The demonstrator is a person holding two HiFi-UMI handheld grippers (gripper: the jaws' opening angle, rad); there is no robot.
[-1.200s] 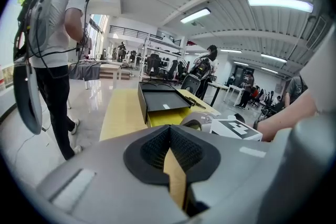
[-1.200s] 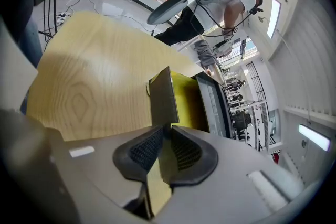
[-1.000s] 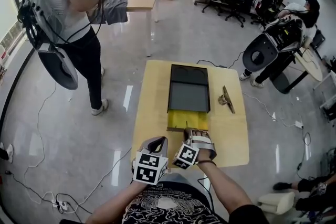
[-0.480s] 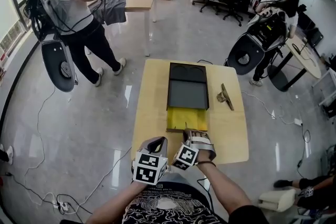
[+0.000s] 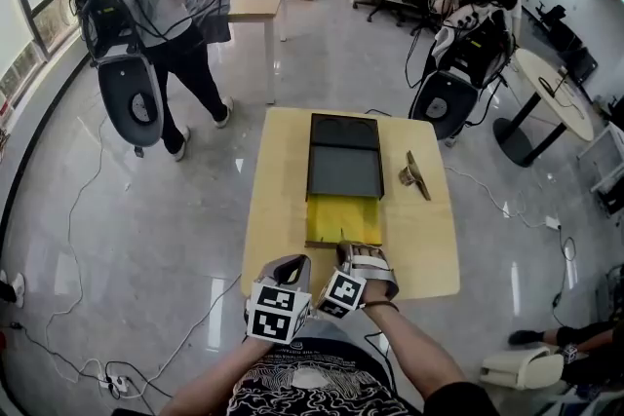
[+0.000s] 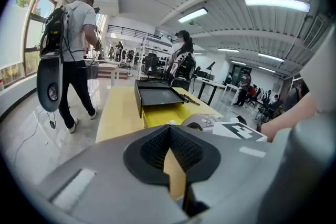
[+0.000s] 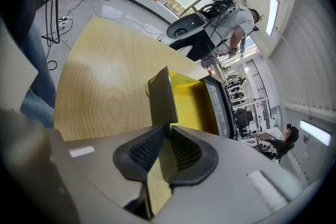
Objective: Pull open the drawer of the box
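Observation:
A black flat box (image 5: 343, 172) lies on the wooden table (image 5: 278, 209). Its yellow drawer (image 5: 343, 219) stands pulled out toward me. My right gripper (image 5: 349, 250) is at the drawer's near end, shut on the drawer's grey front panel (image 7: 161, 99), which runs between the pads in the right gripper view (image 7: 168, 131). The yellow drawer inside (image 7: 197, 102) shows beyond the panel. My left gripper (image 5: 292, 264) hovers at the table's near edge, left of the right one, apart from the drawer. Its jaws (image 6: 169, 131) are shut on nothing. The box (image 6: 157, 96) shows ahead of it.
A small brown tool (image 5: 417, 175) lies on the table right of the box. A person wearing backpack gear (image 5: 146, 5) stands at the back left, and another person (image 5: 468, 5) at the back right. Cables (image 5: 78, 326) trail on the floor to the left.
The yellow drawer has slid further out of the box with the right gripper on its front. Both people in the background have walked to new spots.

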